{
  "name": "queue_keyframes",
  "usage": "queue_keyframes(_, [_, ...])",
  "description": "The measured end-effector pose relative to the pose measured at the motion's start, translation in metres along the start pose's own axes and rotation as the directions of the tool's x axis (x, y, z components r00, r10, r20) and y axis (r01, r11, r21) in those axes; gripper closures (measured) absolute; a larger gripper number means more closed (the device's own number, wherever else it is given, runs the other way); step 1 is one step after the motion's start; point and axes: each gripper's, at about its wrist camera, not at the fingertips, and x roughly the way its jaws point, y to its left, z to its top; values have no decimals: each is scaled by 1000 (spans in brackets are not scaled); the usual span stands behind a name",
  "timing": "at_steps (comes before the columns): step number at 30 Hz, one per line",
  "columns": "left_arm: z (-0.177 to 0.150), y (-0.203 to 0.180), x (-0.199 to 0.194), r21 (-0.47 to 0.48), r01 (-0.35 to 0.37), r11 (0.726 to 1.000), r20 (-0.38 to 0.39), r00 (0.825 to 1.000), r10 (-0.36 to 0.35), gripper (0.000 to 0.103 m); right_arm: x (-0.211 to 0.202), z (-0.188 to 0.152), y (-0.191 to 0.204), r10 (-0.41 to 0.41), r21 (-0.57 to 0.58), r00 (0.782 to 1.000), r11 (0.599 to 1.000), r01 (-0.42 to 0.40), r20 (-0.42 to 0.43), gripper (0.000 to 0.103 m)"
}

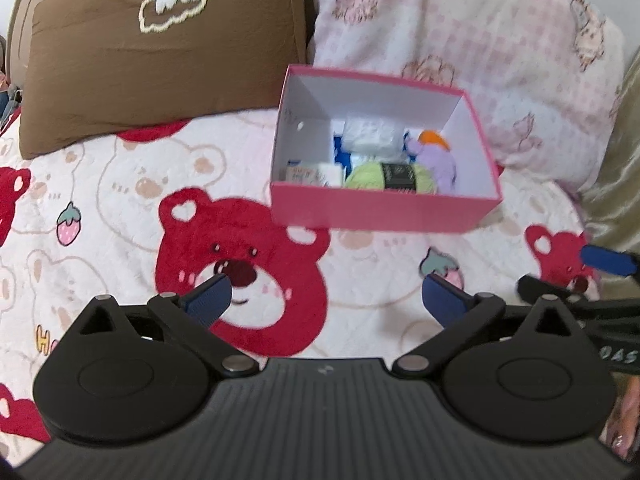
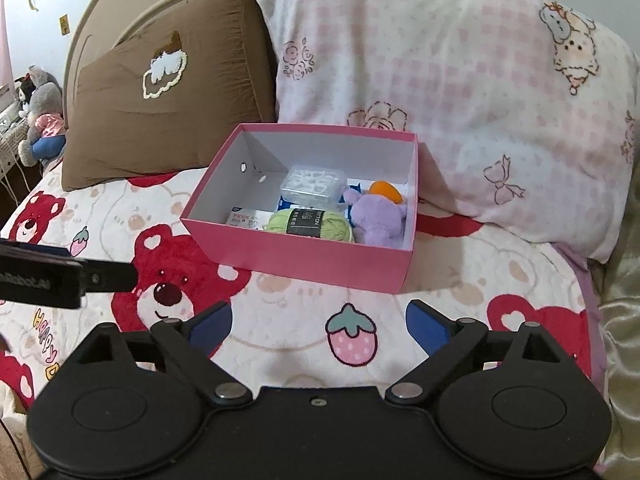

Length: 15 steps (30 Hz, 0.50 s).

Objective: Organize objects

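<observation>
A pink cardboard box [image 1: 380, 210] stands open on the bed just beyond both grippers. Inside lie a green yarn ball [image 1: 384, 176], a purple plush toy [image 1: 438, 162] with an orange part, a clear plastic case [image 1: 370, 134] and a small white packet [image 1: 316, 174]. My left gripper [image 1: 328, 286] is open over the bear blanket, short of the box, with nothing between its fingers. In the right wrist view the box [image 2: 304, 254], yarn [image 2: 310, 222], plush [image 2: 378, 216] and case [image 2: 312, 186] show again. My right gripper [image 2: 319, 312] is open and empty, near the box's front wall.
A brown pillow [image 2: 160, 108] and a pink checked pillow [image 2: 460, 100] lean on the headboard behind the box. The red bear blanket [image 2: 172, 280] covers the bed. Plush toys [image 2: 40, 120] sit at the far left. A gold quilt [image 2: 620, 340] lies at the right.
</observation>
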Motion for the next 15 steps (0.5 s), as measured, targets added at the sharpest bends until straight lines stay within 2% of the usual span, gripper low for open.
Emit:
queue_keyframes(2, [-1, 2, 4, -3, -14, 1000, -27, 1000, 14, 0, -1, -2, 0, -8, 11, 1000, 1000, 8, 1, 7])
queue_keyframes(7, [-4, 7, 6, -9, -42, 999, -38, 998, 42, 0, 0, -1, -2, -44, 30, 999, 999, 44, -22, 7])
queue_keyframes(15, [-6, 4, -5, 2, -21, 1000, -19, 1000, 21, 0, -2, -8, -10, 14, 108, 999, 994, -10, -39, 3])
